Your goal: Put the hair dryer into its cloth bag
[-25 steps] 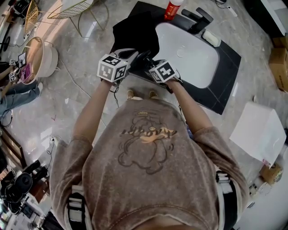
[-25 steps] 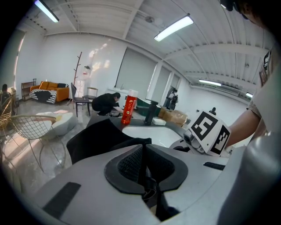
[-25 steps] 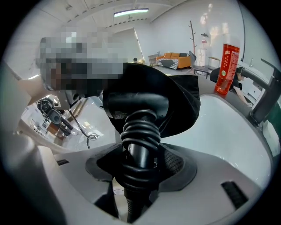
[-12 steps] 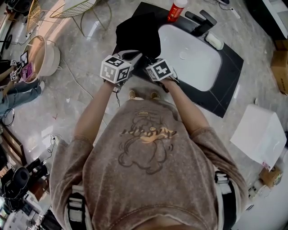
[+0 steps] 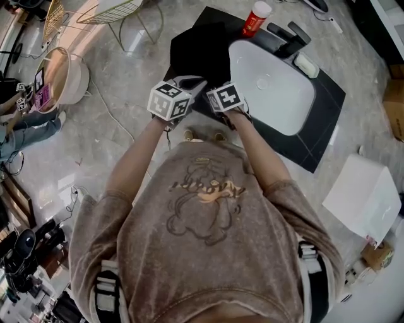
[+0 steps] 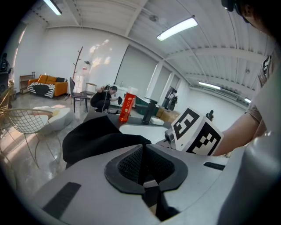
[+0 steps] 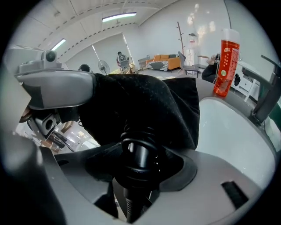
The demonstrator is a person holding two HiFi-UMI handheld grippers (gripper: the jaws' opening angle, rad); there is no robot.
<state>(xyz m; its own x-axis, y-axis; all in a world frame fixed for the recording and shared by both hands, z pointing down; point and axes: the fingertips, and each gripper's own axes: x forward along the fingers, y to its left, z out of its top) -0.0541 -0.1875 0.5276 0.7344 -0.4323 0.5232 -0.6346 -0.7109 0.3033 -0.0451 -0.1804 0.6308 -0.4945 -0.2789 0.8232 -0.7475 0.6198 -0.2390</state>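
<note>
The black cloth bag (image 5: 201,50) lies on the counter's left end, beside the sink. My left gripper (image 5: 187,83) is shut on the bag's near edge, and the cloth (image 6: 94,138) spreads out beyond its closed jaws (image 6: 142,165). My right gripper (image 7: 138,169) is shut on the black hair dryer (image 7: 139,160) by its handle, which has cord wound round it. The dryer's far end is hidden under the bag (image 7: 140,105). In the head view the right gripper (image 5: 211,89) sits close beside the left one.
A white sink basin (image 5: 278,94) is set in the black counter (image 5: 315,145), with a black faucet (image 5: 290,36), a red bottle (image 5: 255,19) and a white soap bar (image 5: 307,65) behind it. A white box (image 5: 366,195) stands on the floor at right, a round basket (image 5: 63,79) at left.
The right gripper has moved left with the hair dryer, closer to the left gripper and the bag. The left gripper has kept its place and its hold.
</note>
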